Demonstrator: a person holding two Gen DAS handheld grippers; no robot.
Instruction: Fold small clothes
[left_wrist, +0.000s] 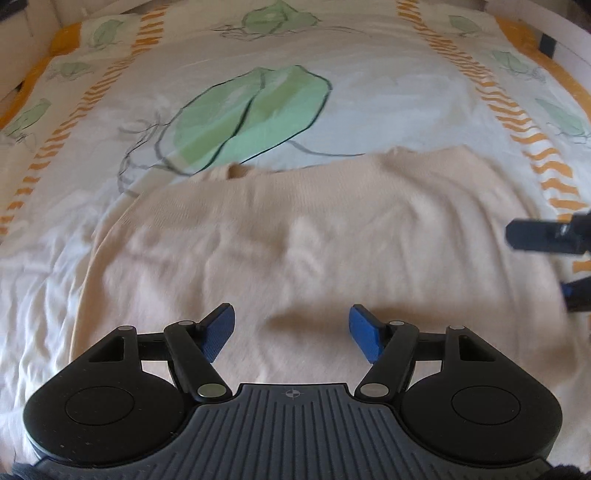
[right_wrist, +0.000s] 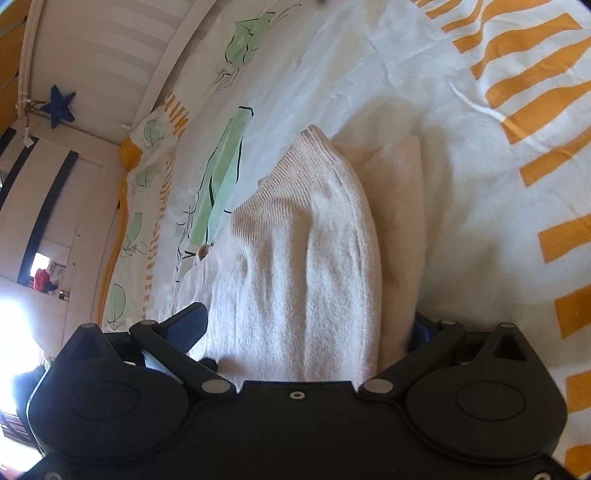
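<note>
The peach knit top (left_wrist: 295, 236) lay part-folded on the leaf-print bedcover (left_wrist: 258, 92), more folds seemingly remaining; the left gripper (left_wrist: 291, 328) hovered above it, jaws apart and empty, while the right gripper (right_wrist: 306, 332) straddled its doubled edge, grip unclear.

The left tongs (left_wrist: 291, 332) hang over a pale peach jumper (left_wrist: 295, 240) with their blue pads (left_wrist: 364, 332) wide apart and nothing between them. The jumper lies spread flat on a bed sheet (left_wrist: 369, 92) printed with green leaves and orange zigzag stripes. At the right edge, the dark fingers of the right tongs (left_wrist: 554, 258) reach in at the jumper's side; their grip cannot be judged here
</note>
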